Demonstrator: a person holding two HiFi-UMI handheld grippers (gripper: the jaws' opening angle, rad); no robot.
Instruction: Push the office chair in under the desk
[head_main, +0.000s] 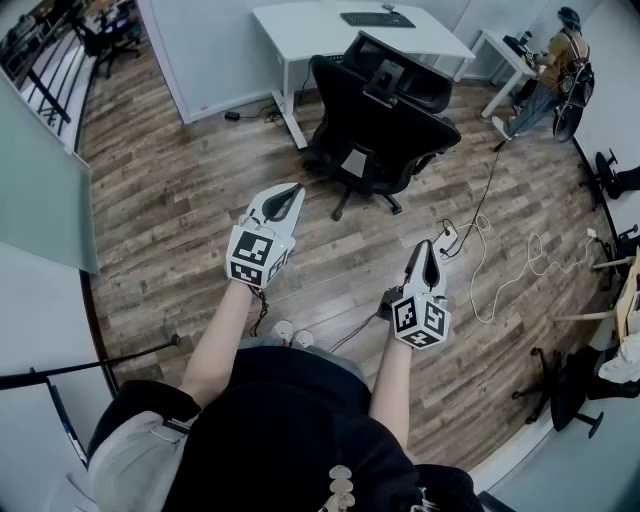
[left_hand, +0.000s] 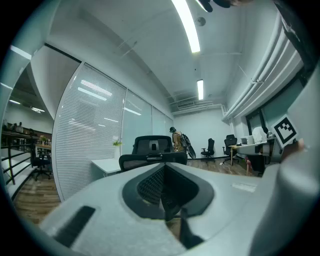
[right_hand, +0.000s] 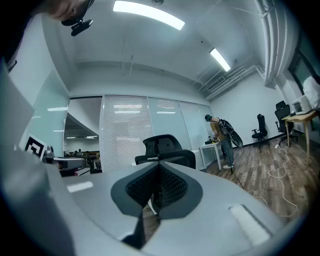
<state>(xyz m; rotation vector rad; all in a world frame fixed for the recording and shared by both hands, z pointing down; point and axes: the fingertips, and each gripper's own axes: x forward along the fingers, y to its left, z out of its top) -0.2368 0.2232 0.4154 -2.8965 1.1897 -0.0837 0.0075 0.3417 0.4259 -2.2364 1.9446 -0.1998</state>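
Office chair (head_main: 385, 120) on wood floor (head_main: 180, 200) before desk (head_main: 310, 30); left gripper (head_main: 289, 192), right gripper (head_main: 428, 250) fingers pressed together.

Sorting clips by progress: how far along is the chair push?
Done: nothing; the black office chair stands clear of the white desk. In hand: left gripper and right gripper, both shut and empty, pointing at the chair, short of it. Left: the whole push.

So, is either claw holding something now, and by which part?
Nothing is held. The left claw and the right claw are both shut and empty, well short of the office chair.
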